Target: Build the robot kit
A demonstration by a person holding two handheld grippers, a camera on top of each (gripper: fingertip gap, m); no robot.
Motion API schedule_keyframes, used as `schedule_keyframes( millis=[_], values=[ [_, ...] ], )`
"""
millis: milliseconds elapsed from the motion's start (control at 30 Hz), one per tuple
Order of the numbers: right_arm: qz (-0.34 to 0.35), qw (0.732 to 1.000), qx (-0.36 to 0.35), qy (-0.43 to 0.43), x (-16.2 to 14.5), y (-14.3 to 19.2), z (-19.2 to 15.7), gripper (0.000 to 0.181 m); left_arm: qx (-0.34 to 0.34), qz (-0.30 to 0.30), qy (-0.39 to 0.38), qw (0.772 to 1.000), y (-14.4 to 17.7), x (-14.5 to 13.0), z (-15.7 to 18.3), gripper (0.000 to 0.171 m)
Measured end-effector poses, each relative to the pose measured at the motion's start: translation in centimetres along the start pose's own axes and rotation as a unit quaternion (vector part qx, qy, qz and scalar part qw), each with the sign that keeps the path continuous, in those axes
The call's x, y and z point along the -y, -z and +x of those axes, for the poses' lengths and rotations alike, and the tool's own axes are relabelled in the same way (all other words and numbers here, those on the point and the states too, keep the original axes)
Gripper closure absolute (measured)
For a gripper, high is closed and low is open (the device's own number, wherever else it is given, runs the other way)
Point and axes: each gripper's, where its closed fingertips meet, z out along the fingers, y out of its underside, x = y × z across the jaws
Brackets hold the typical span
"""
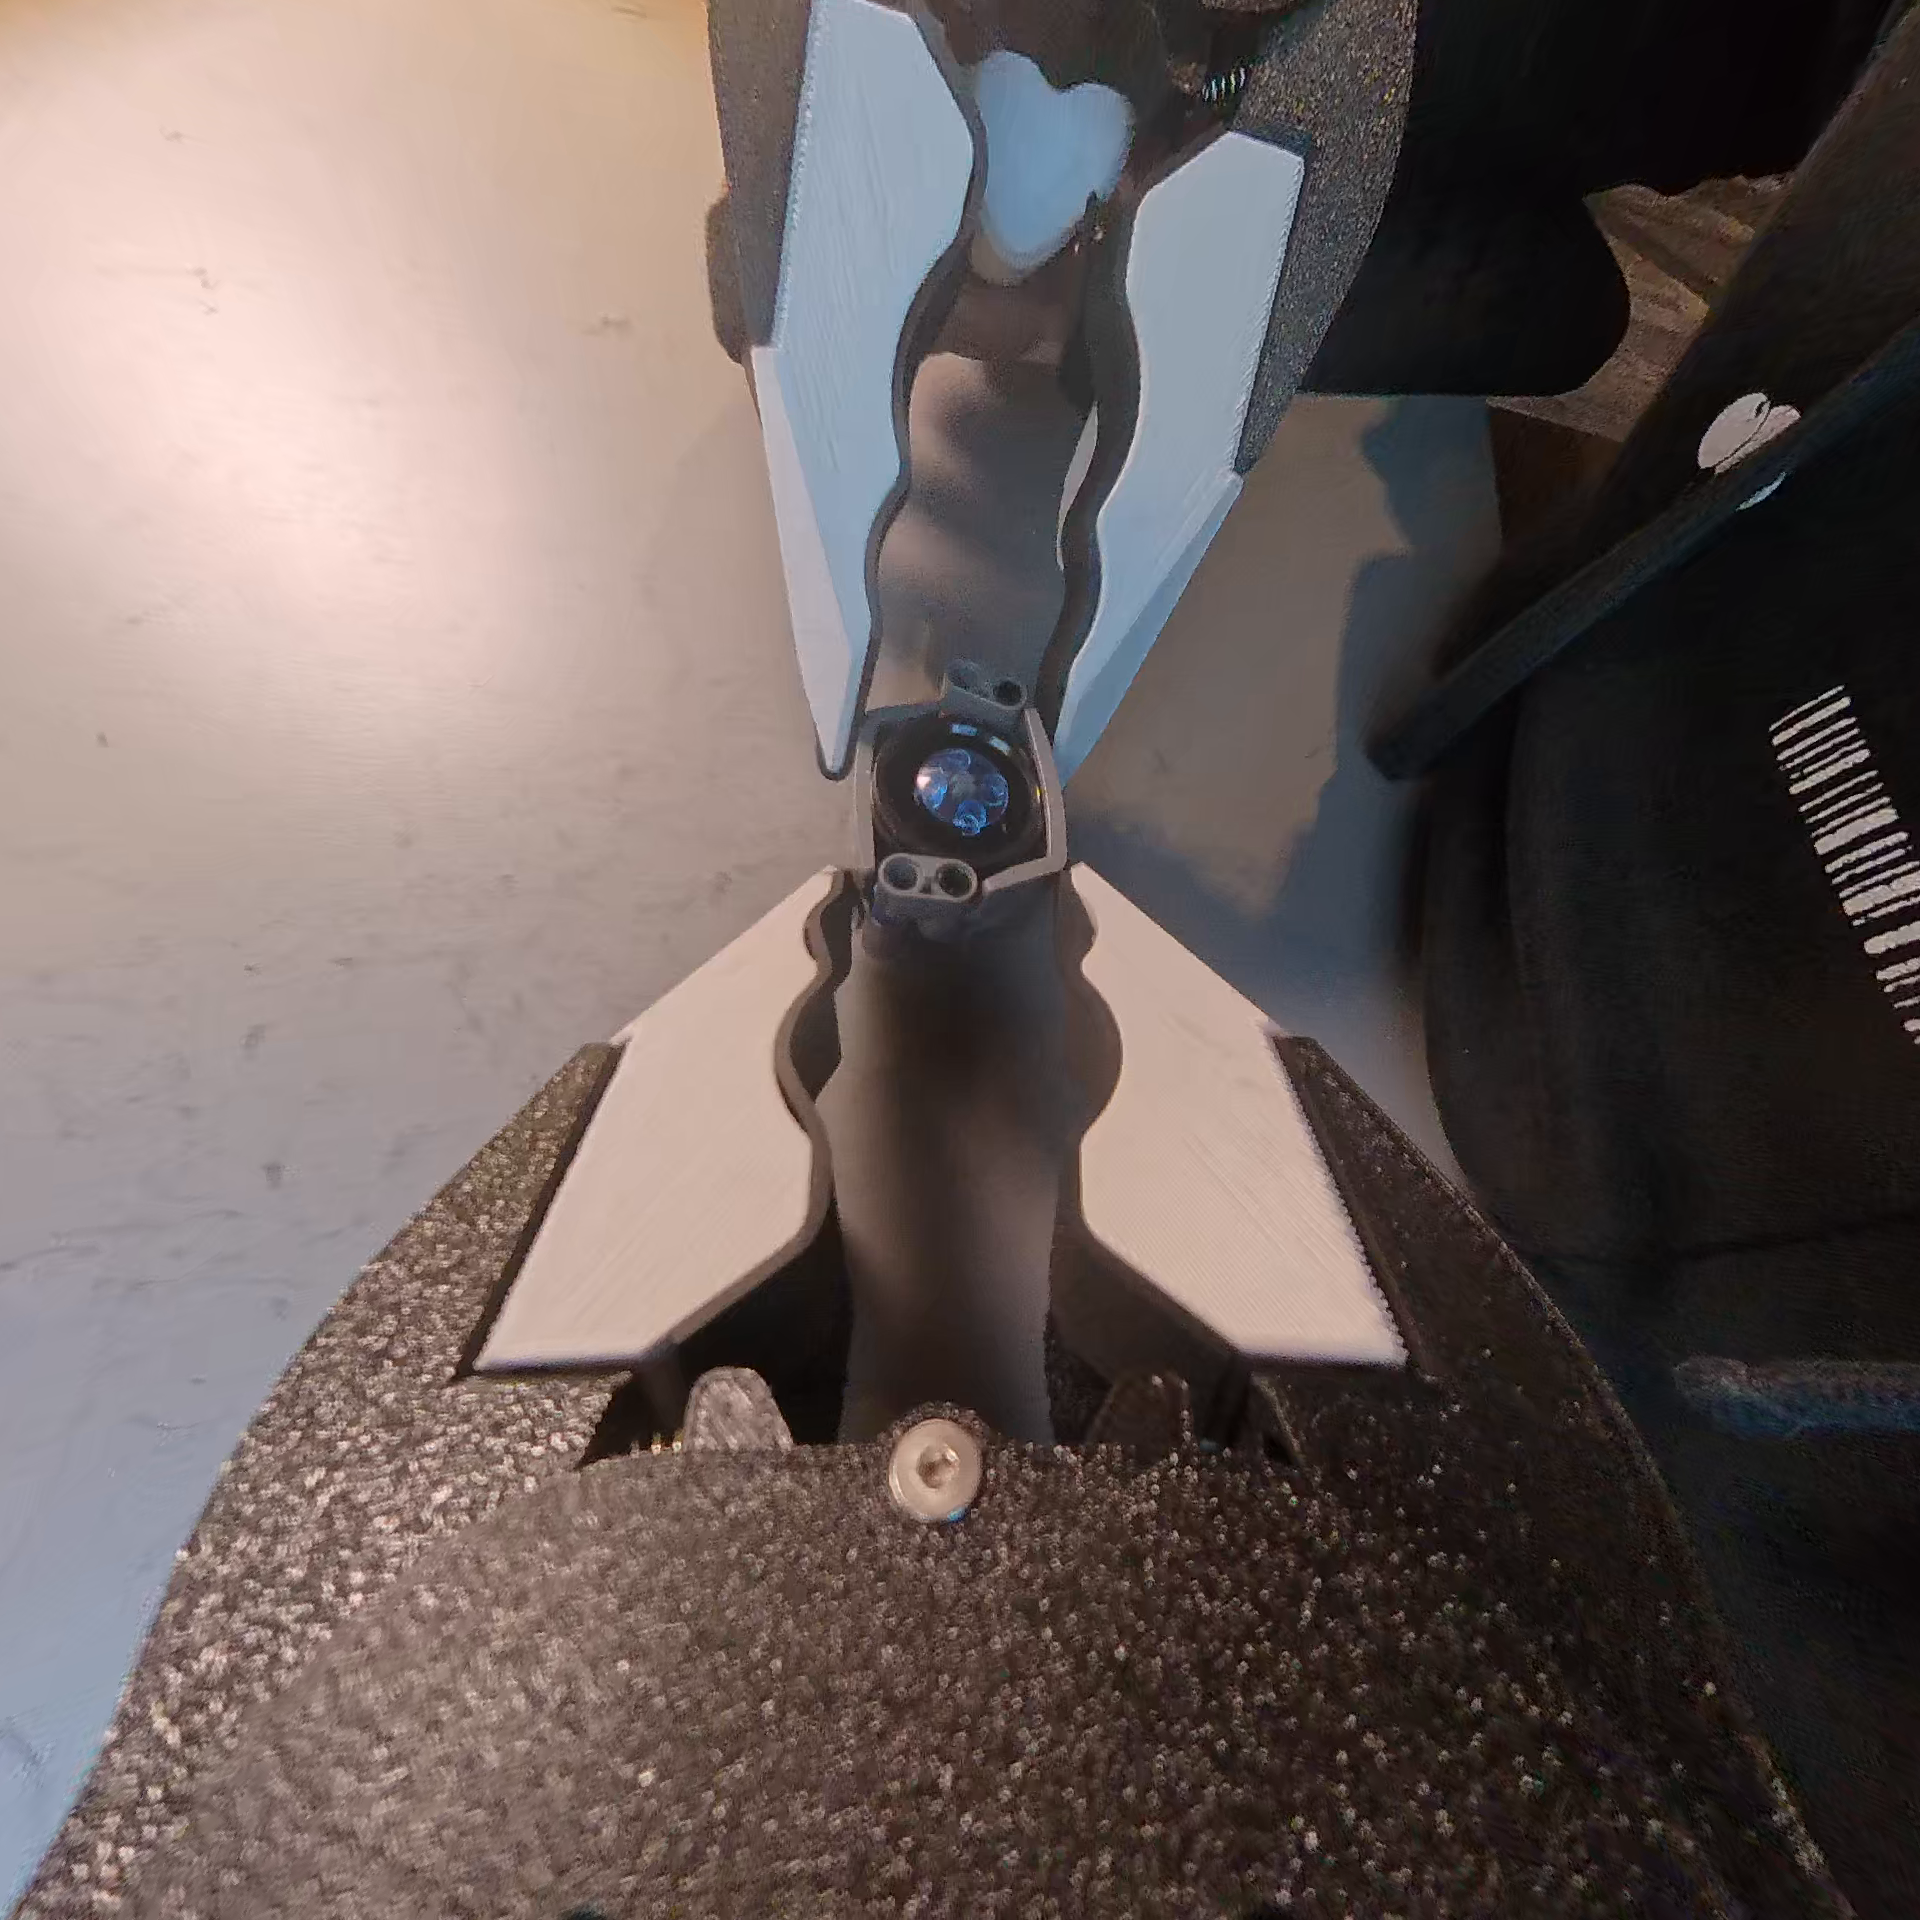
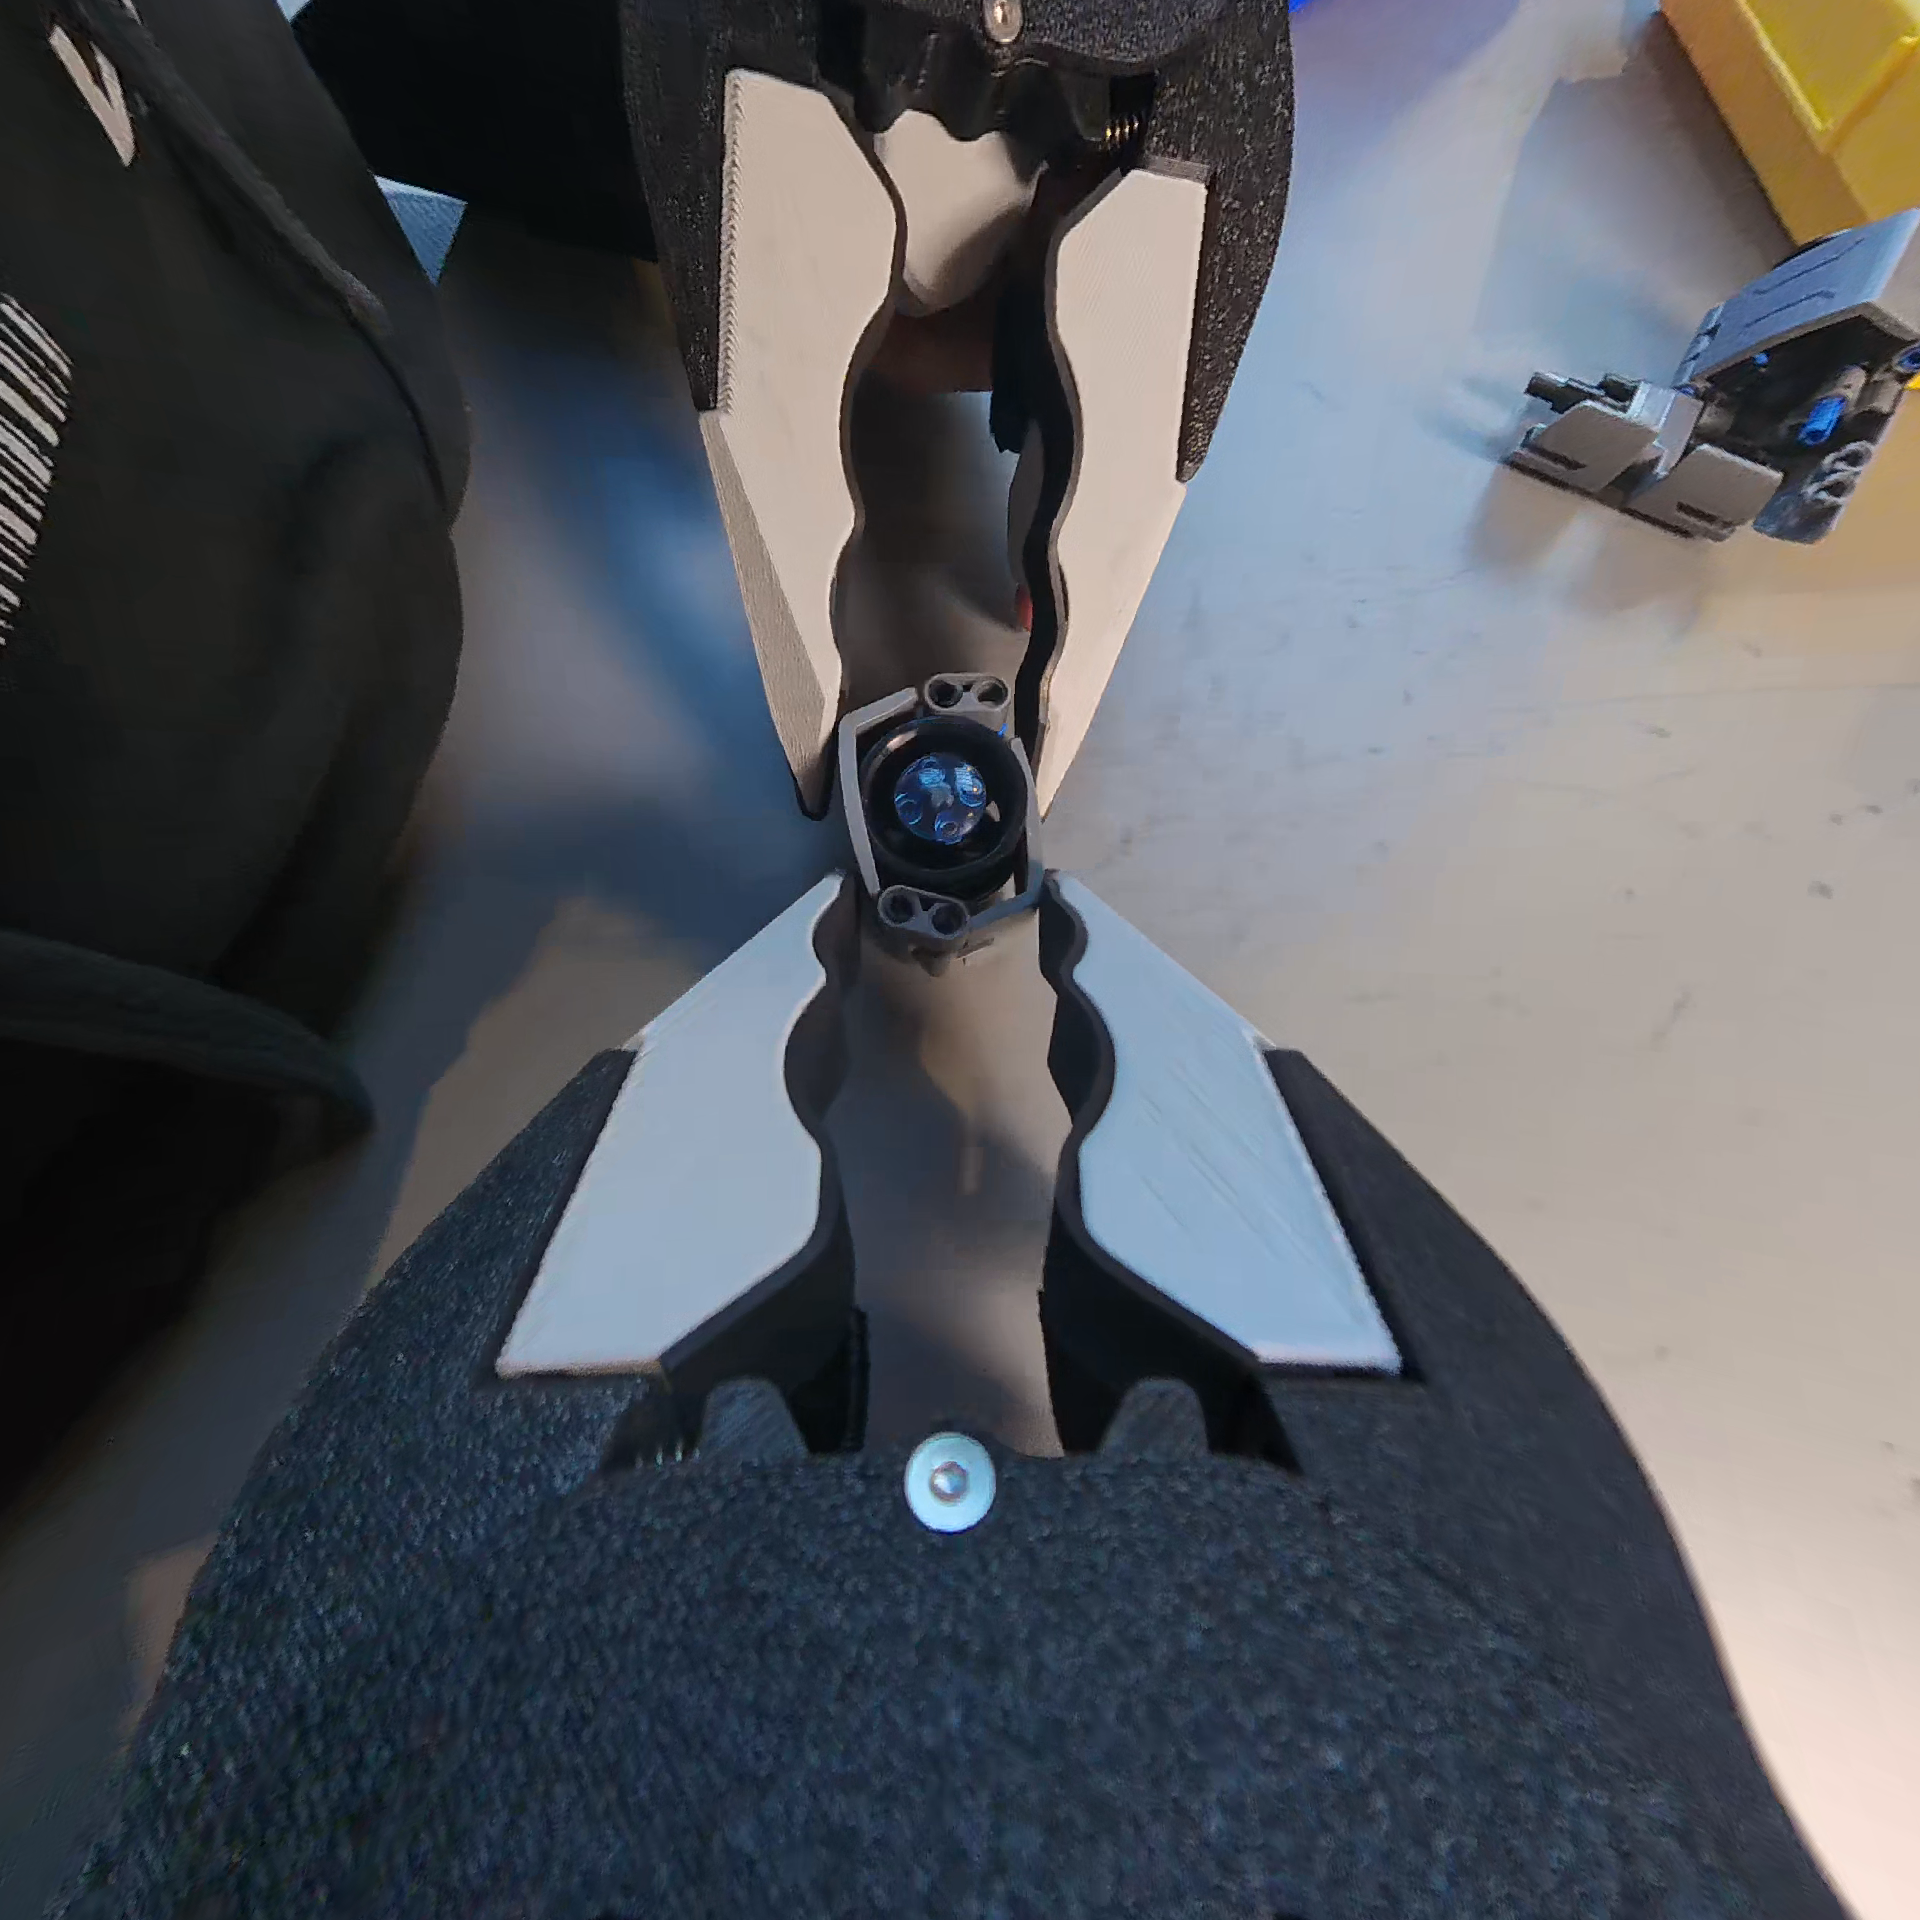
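Both the left gripper (image 1: 951, 883) and right gripper (image 2: 940, 883) pinched 1 small grey brick piece with a round blue-studded centre (image 1: 958, 795) between them, at 12 o'clock above the pale desk (image 1: 364, 623); even pressure would help.

Small grey brick assembly (image 1: 956, 805) with blue centre, pinched between both grippers' fingertips.

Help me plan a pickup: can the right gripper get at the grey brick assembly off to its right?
Probably not. The right gripper is shut on the small round piece, which the left gripper also pinches. The table toward the grey brick assembly looks bare, so only its full jaws hinder.
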Motion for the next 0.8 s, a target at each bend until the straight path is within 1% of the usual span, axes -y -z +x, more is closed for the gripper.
schedule_keyframes(
  millis=[133,233,333,400,500,667,800],
  values=[
    [-0.006,1.000,-0.005,-0.008,-0.5,0.0,-0.2,0.147,0.014,-0.004,-0.016,1.000,0.0,0.0,0.1,0.136],
    [-0.006,1.000,-0.018,-0.015,-0.8,0.8,0.0,0.146,0.020,-0.004,-0.016,1.000,-0.1,0.0,0.1,0.136],
    [0.004,1.000,-0.024,-0.015,-0.7,1.5,-0.2,0.146,0.017,-0.003,-0.022,1.000,-0.2,0.0,0.3,0.136],
    [0.004,1.000,-0.024,-0.011,-0.6,1.3,-0.2,0.144,0.010,0.002,-0.019,1.000,-0.2,0.0,0.4,0.136],
    [-0.004,1.000,0.002,0.007,-0.4,0.4,-0.6,0.148,0.005,-0.001,-0.023,1.000,-0.2,0.0,0.4,0.136],
    [-0.012,0.999,0.032,0.027,-0.2,0.4,-0.5,0.150,-0.005,-0.013,-0.023,1.000,-0.1,-0.2,0.6,0.135],
    [-0.015,0.998,0.044,0.038,-0.1,0.0,-1.1,0.151,-0.023,-0.023,-0.030,0.999,-0.3,-0.3,1.1,0.128]
  ],
)
